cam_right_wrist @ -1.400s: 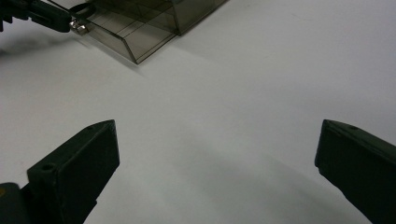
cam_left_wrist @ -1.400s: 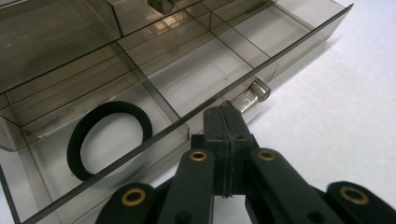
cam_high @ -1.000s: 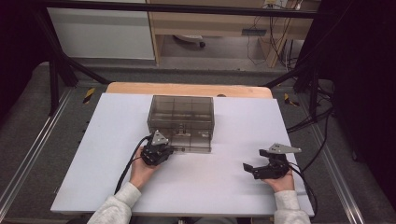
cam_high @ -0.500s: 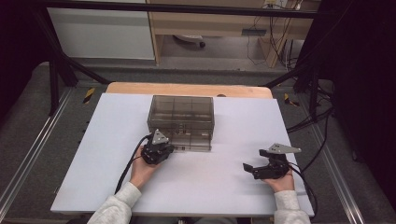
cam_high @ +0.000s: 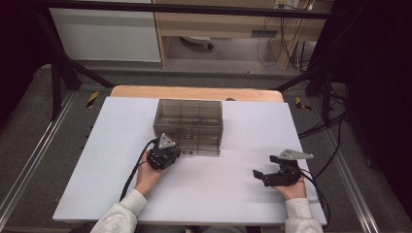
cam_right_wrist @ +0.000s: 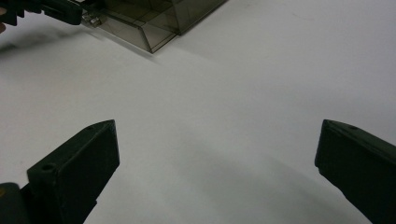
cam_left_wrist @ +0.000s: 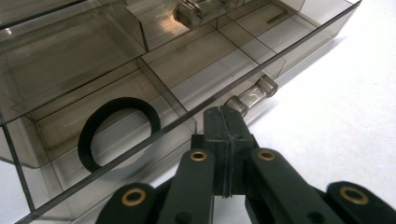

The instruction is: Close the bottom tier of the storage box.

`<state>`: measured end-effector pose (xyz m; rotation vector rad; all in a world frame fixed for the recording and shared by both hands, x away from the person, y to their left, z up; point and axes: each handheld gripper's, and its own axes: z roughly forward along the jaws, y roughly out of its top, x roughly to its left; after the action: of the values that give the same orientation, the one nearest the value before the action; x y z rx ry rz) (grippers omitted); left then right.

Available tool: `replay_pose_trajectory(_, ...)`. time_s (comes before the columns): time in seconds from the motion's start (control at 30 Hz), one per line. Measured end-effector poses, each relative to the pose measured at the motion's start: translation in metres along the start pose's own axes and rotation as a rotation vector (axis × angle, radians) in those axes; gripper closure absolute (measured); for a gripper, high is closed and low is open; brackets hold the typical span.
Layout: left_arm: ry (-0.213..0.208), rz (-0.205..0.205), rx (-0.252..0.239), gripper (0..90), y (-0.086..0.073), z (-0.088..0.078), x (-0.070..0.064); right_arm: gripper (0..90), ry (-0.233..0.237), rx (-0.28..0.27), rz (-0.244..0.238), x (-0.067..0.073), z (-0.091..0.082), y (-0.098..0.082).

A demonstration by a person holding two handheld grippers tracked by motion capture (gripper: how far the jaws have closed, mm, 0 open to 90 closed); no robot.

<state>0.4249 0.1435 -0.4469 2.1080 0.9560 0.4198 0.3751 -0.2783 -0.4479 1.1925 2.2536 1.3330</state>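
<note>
High view: smoky compartment box (cam_high: 188, 126) mid white worktop (cam_high: 97, 160), left gripper (cam_high: 167, 156) at its front edge, right gripper (cam_high: 257, 174) well apart.
Left gripper view: fingers (cam_left_wrist: 223, 140) pressed together by clear latch (cam_left_wrist: 251, 95); black ring (cam_left_wrist: 119, 130) in compartment.
Right gripper view: fingers (cam_right_wrist: 74, 168) wide, nothing held.

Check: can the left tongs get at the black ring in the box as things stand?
Probably not. The left tongs are shut, at the clear latch on the box's front. The black ring sits in a compartment behind the smoky wall, and the lid looks closed. It needs opening first.
</note>
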Motion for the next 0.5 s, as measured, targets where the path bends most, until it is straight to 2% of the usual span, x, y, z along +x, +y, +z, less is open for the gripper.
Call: replay_pose_trajectory(0.5,0.007,-0.004,-0.004,89.3,0.0026,0.0036,0.0027,0.3,0.000,0.001,0.000,-0.0001,0.0002,-0.0001)
